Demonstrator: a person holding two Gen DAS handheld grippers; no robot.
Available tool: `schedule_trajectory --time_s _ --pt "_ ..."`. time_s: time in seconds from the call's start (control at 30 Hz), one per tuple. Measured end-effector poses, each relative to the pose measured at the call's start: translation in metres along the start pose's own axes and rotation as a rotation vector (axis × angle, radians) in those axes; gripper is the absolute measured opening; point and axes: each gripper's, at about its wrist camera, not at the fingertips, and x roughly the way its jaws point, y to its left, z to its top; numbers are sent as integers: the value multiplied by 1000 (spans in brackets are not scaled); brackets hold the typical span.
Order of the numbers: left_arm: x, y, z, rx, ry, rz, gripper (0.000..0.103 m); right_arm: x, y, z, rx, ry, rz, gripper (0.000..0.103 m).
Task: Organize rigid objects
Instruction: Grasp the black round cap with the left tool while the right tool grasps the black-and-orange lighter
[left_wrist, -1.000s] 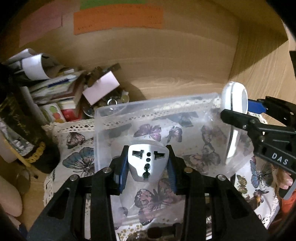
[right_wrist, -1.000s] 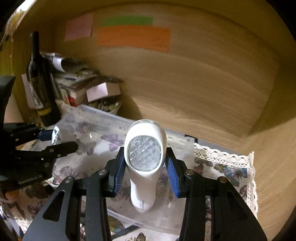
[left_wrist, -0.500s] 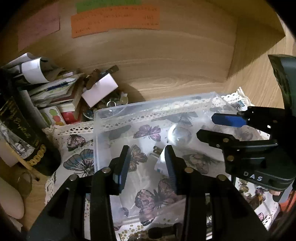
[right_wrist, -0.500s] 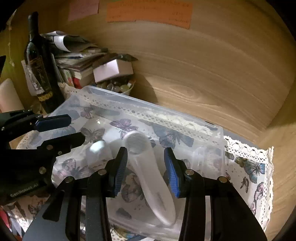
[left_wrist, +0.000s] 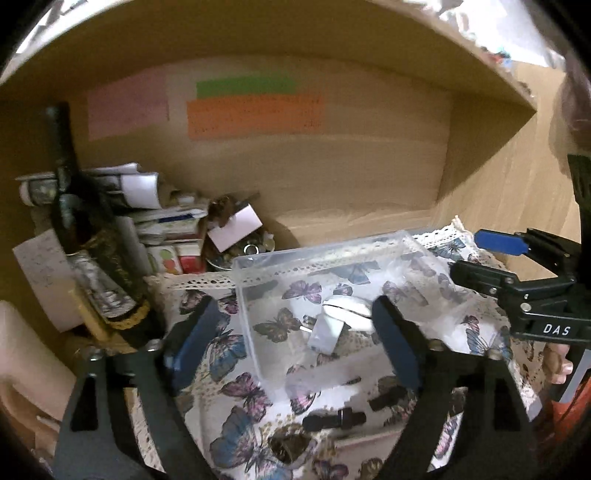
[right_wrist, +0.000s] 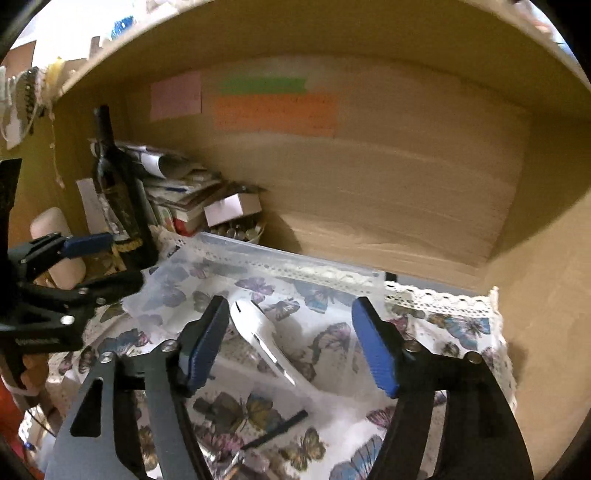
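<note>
Left gripper (left_wrist: 291, 336) spread wide, nothing between its blue-padded fingers (left_wrist: 194, 336), poised above the near left corner of a clear rectangular plastic bin (left_wrist: 258, 264). Right gripper (right_wrist: 290, 343) likewise gaping, empty, blue pads (right_wrist: 375, 349) well apart over the bin's middle; also seen at the right edge of the left wrist view (left_wrist: 495, 264), fingers parted there too.

Inside the bin: a small white boxy travel adapter (left_wrist: 327, 332) lying tilted on the floor of the bin, touching a white handheld device with a rounded head (left_wrist: 347, 314) just behind it. In the right wrist view, that same white device (right_wrist: 266, 338) stretched out diagonally, head toward the far left, handle running toward the near right.

Bin seated on a white lace-edged cloth printed with butterflies (left_wrist: 236, 391), inside a light wooden shelf compartment (left_wrist: 369, 177). Short black pieces (left_wrist: 334, 419) on the cloth in front of the bin; cannot tell what they are.

At the left of the shelf, a dark glass wine bottle (left_wrist: 70, 206) upright beside a messy stack of papers and small boxes (left_wrist: 155, 221). On the back wall, pink, green and orange paper notes (left_wrist: 255, 116) side by side.
</note>
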Motion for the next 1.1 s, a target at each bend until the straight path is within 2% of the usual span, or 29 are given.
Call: schedule_trajectory --time_s 0.13,0.23,0.63,0.7,0.77,0.8,0.97,1.07,1.1 --pt "-18 1 -12 5 -8 18 95 -13 -2 -17 10 0 -3 71" --pt "-21 3 -25 2 18 32 95 -17 -4 -33 22 22 -10 71" --pt "9 13 -82 -56 219 8 93 5 2 -111 79 227 55 71" --pt "15 13 -87 -58 245 8 91 10 4 -120 74 267 83 66" --pt "20 12 -91 -60 265 9 88 15 8 -126 61 303 93 50" --pt "23 12 -92 -61 277 9 86 17 9 -128 51 316 94 46" --pt "33 10 -95 -51 312 8 79 9 12 -130 25 314 91 27" --pt "38 8 -98 -45 327 9 74 6 13 -132 10 312 80 21" --pt "41 8 -99 -42 336 8 69 5 12 -132 11 310 77 21"
